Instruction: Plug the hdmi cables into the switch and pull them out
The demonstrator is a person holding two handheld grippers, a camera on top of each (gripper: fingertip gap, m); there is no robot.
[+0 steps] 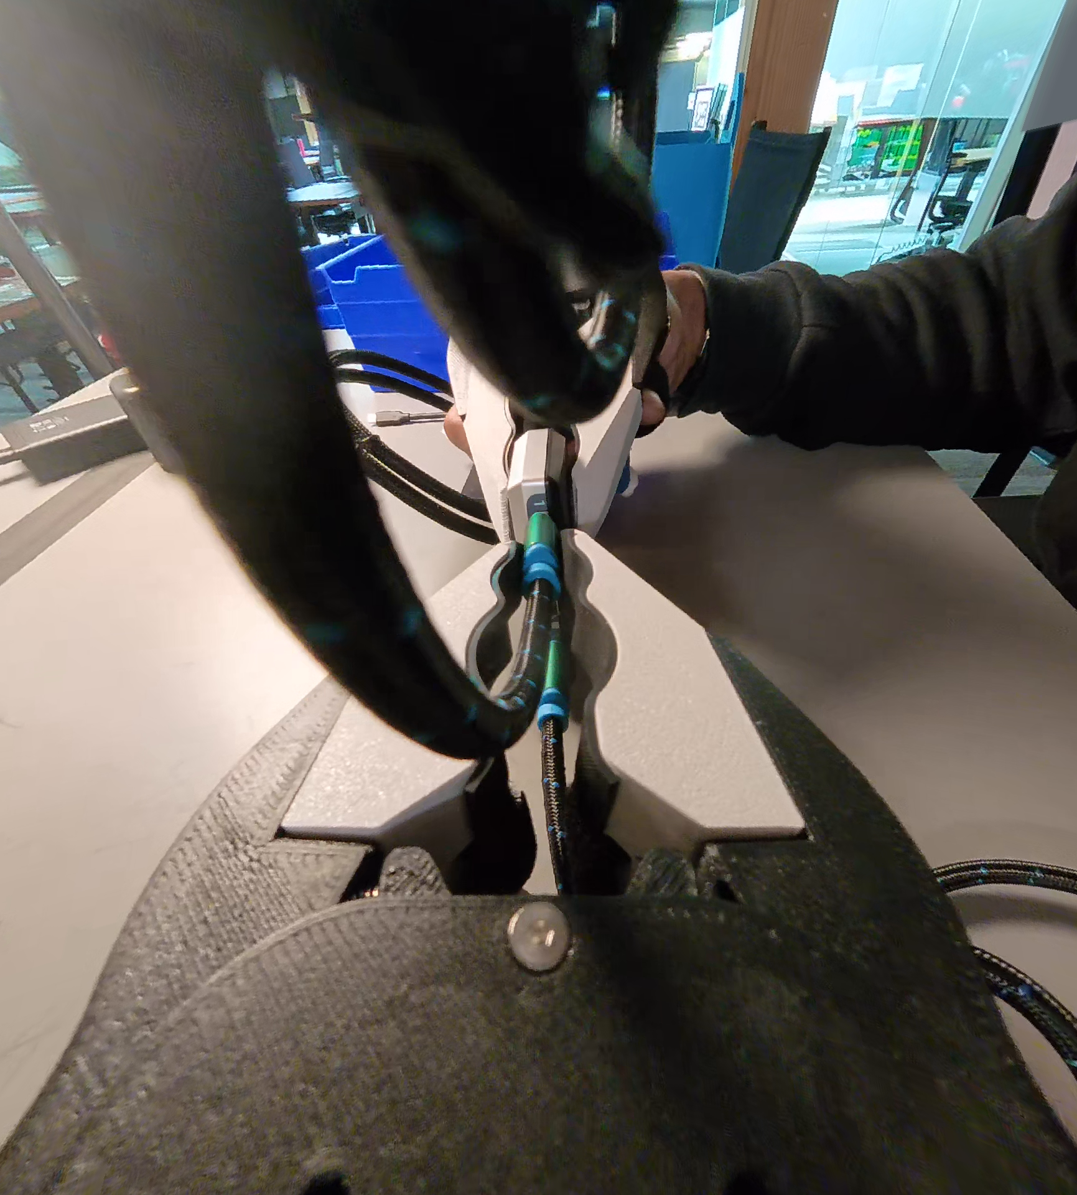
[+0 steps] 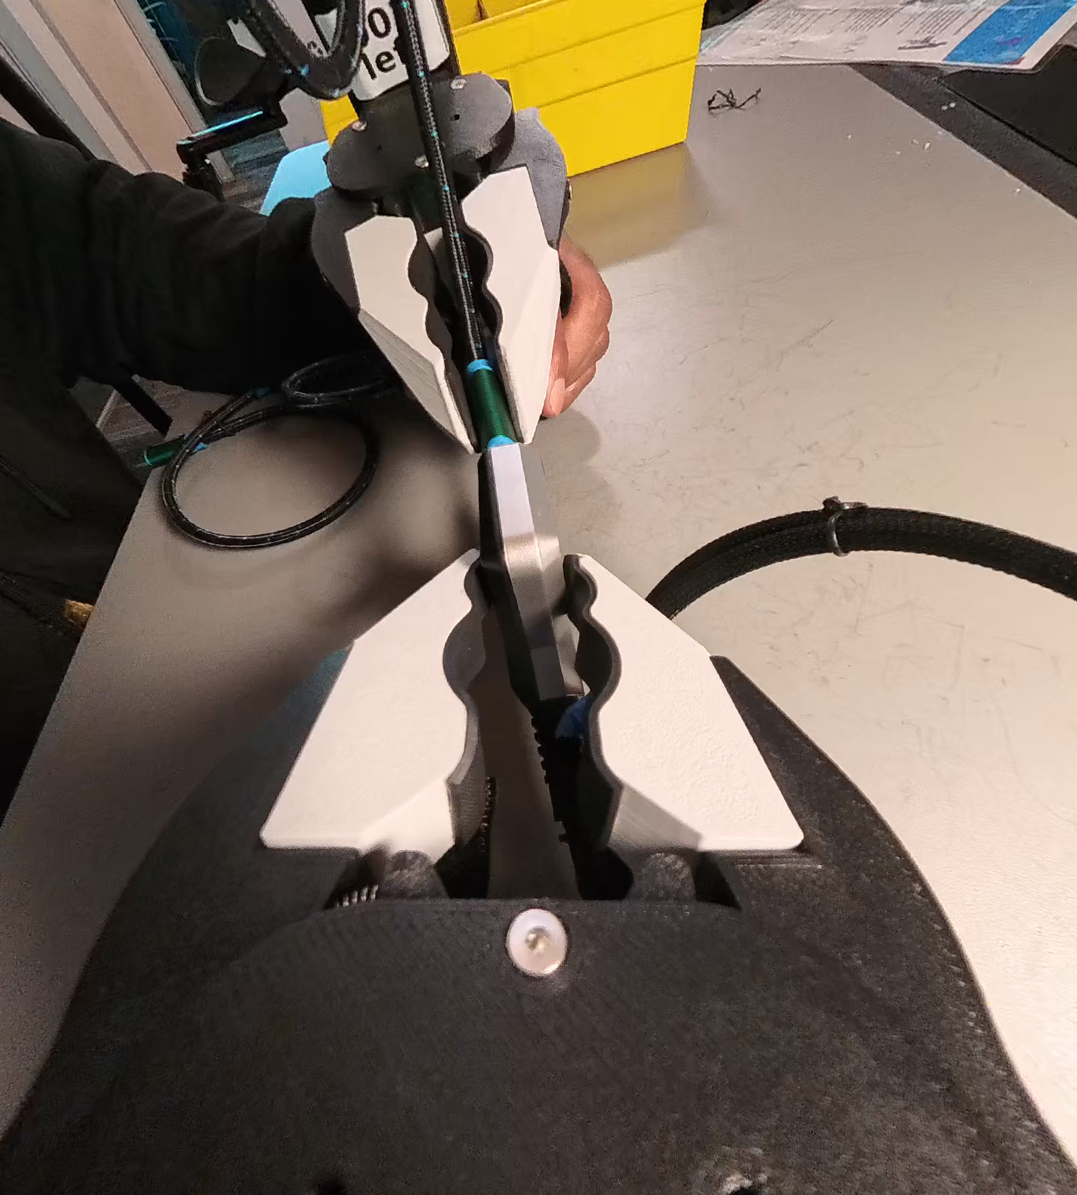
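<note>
An HDMI switch (image 2: 518, 537), a slim silver-grey metal box with bevelled corners and a dark edge, is held edge-up above a grey table (image 2: 846, 336) between two hand-held grippers. The right gripper (image 2: 526, 575) is seen clamped on the switch, its white scalloped fingers (image 2: 393, 711) pressed against the flat faces of the box. Facing it, the left gripper (image 1: 545, 549) is closed on the plug of an HDMI cable (image 1: 552, 795), a black braided lead flecked with blue. The plug (image 2: 489, 404) is shown as a green metallic barrel with bright blue collars at both ends, its tip meeting the end of the switch; whether it is fully seated cannot be told. In the left wrist view a second green-and-blue plug (image 1: 537, 537) is seen at the white end face of the switch (image 1: 529, 485), with its own braided lead (image 1: 526, 653) curving back between the fingers. Another length of braided cable is coiled in a loop (image 2: 264, 478) on the table near its edge. A thicker black sleeved cable (image 2: 943, 537) lies across the table to the right. A yellow bin (image 2: 587, 71) stands at the far side, and blue bins (image 1: 380, 304) are visible behind the switch in the left wrist view. Each gripper is gripped by a hand (image 2: 581, 330) in a dark sleeve (image 1: 878, 349).
</note>
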